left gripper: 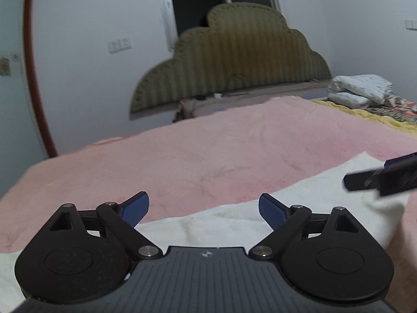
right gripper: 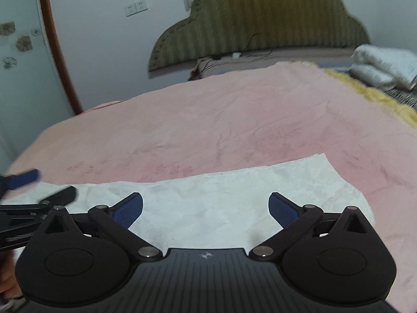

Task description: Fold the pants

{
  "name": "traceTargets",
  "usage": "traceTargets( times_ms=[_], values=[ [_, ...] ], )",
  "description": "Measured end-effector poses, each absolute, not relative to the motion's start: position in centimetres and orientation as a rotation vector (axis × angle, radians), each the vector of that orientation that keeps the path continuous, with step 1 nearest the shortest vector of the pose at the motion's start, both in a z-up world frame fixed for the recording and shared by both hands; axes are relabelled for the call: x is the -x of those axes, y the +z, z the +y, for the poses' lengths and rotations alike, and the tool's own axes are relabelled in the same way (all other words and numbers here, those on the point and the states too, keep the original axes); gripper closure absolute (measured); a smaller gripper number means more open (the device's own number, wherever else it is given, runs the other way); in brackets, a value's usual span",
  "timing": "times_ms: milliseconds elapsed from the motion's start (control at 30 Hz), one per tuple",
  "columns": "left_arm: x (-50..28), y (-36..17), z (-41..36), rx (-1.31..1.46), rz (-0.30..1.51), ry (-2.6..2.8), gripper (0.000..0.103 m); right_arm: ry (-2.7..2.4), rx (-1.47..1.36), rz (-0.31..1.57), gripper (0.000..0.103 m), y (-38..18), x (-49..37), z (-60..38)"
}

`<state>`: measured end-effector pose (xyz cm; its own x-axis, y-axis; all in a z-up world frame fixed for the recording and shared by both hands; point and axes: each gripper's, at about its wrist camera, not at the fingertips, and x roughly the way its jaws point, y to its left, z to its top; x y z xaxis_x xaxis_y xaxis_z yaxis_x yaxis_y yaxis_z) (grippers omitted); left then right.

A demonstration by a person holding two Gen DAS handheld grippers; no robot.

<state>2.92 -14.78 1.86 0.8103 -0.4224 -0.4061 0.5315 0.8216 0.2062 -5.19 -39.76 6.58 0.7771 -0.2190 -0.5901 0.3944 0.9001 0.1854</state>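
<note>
Fingers first: on my left gripper (left gripper: 203, 210) the blue pads (left gripper: 135, 208) stand wide apart with nothing between them, and my right gripper (right gripper: 206, 210) shows the same, its jaws spread to their widest and bare of cloth. Neither tool touches anything I can see.

Just below and ahead of both lies the pants (right gripper: 208, 195), a white folded piece spread flat as a long band across the near part of the pink blanket (right gripper: 221, 120). In the right wrist view its far edge runs straight, and its right end tapers to a rounded corner. From that view my left gripper shows at the left edge, blurred, over the left end of the white cloth; in the left wrist view the right gripper juts in from the right edge above the cloth's other end.

Beyond the pants the blanket stretches wrinkled and bare. Farther right, a yellow fringed cover (right gripper: 378, 96) borders it, with a pile of white bedding (right gripper: 383, 67) behind. At the far wall stands an olive scalloped headboard (left gripper: 234, 60).
</note>
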Motion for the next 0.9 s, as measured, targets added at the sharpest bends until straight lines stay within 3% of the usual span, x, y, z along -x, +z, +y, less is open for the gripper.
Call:
traceTargets(
  times_ms=[300, 900],
  values=[
    [-2.1, -0.3, -11.4, -0.313, 0.370, -0.313, 0.006, -0.462, 0.173, 0.640, 0.000, -0.1, 0.5, -29.4],
    [-0.3, -1.7, -12.2, -0.380, 0.357, -0.340, 0.006, -0.476, 0.228, 0.640, 0.000, -1.0, 0.3, -28.7]
  ],
)
